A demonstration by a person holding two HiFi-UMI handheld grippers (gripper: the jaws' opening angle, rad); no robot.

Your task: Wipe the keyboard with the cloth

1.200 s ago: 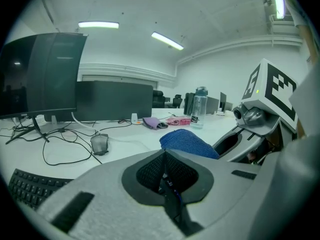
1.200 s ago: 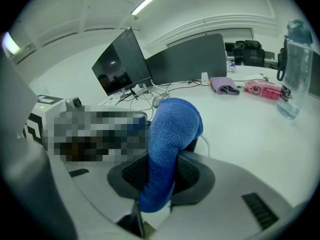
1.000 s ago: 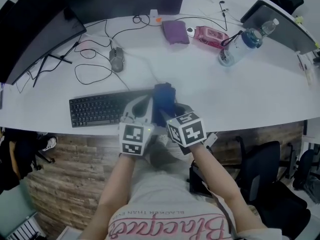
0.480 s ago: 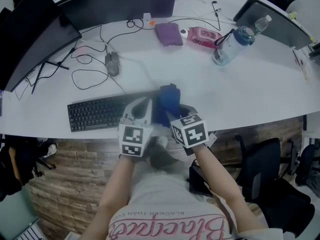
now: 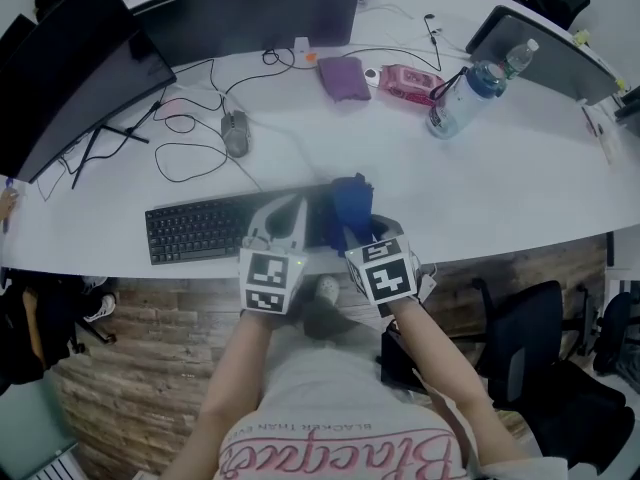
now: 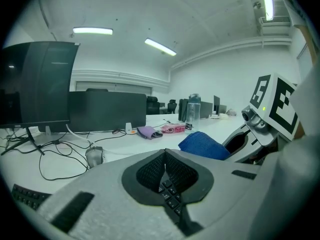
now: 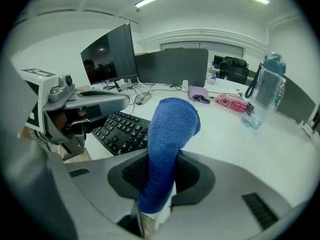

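A black keyboard [image 5: 205,227] lies along the near edge of the white desk [image 5: 480,188]; its keys also show in the right gripper view [image 7: 122,131]. My right gripper [image 5: 352,218] is shut on a folded blue cloth [image 5: 353,202], which sticks up out of the jaws [image 7: 167,139] over the keyboard's right end. My left gripper [image 5: 285,216] is shut and holds nothing, just above the keyboard's right part; keys show through its jaw gap [image 6: 167,191]. The cloth [image 6: 202,145] appears to the right in the left gripper view.
Behind the keyboard lie a mouse [image 5: 235,131] with looping cables, two dark monitors [image 5: 250,13], a purple cloth [image 5: 343,76], a pink wipes pack [image 5: 412,76] and a water bottle [image 5: 462,98]. A laptop [image 5: 540,43] is at the far right. Office chairs [image 5: 520,318] stand below the desk edge.
The right gripper and the blue cloth have shifted slightly right along the keyboard's right end. The left gripper stays where it was.
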